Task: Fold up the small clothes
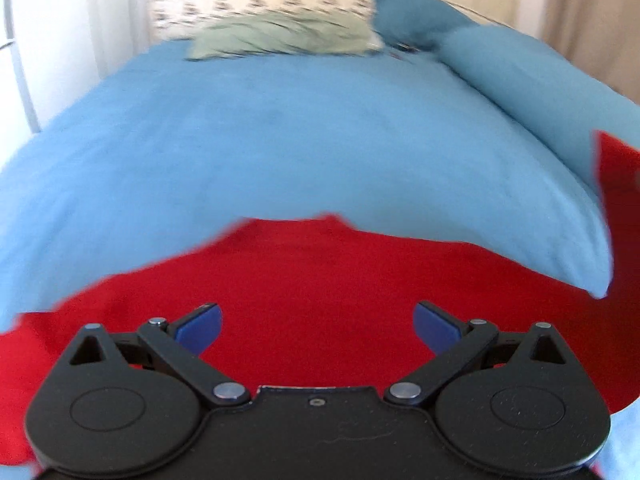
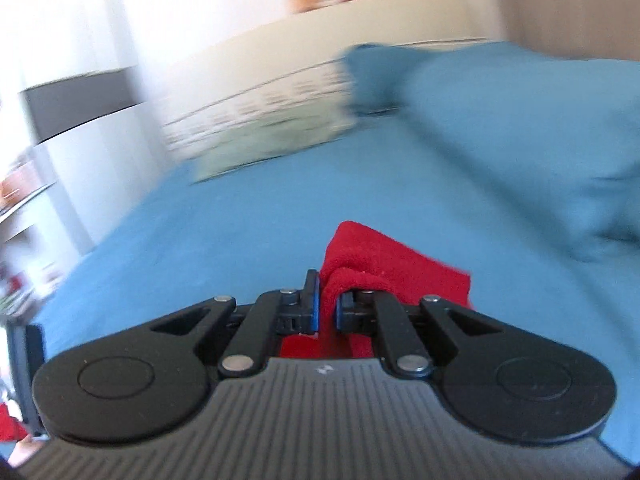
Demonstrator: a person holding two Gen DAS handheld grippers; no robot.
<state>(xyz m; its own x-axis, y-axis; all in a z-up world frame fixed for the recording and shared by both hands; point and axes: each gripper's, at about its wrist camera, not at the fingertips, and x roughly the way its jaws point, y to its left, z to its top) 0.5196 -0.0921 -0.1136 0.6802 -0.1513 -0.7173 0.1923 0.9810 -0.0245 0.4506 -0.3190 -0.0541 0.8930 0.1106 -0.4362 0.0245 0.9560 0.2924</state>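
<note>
Right tongs [image 2: 328, 312] pinch a bunched edge of the soft red knit garment [image 1: 320, 288], lifting it for a fold; left tongs [image 1: 318, 326] spread wide, empty, above the garment lying on the blue-covered bed [image 1: 280, 140]. Beyond, a pale green cloth [image 1: 280, 38].

A bed [image 1: 280, 140] with a blue cover carries everything. A red garment [image 1: 320, 280] lies spread on it directly under the left tongs [image 1: 318, 328]. Far ahead of them rest a pale green cloth [image 1: 280, 38], a patterned pillow [image 1: 260, 2] and blue pillows [image 1: 520, 76].
</note>
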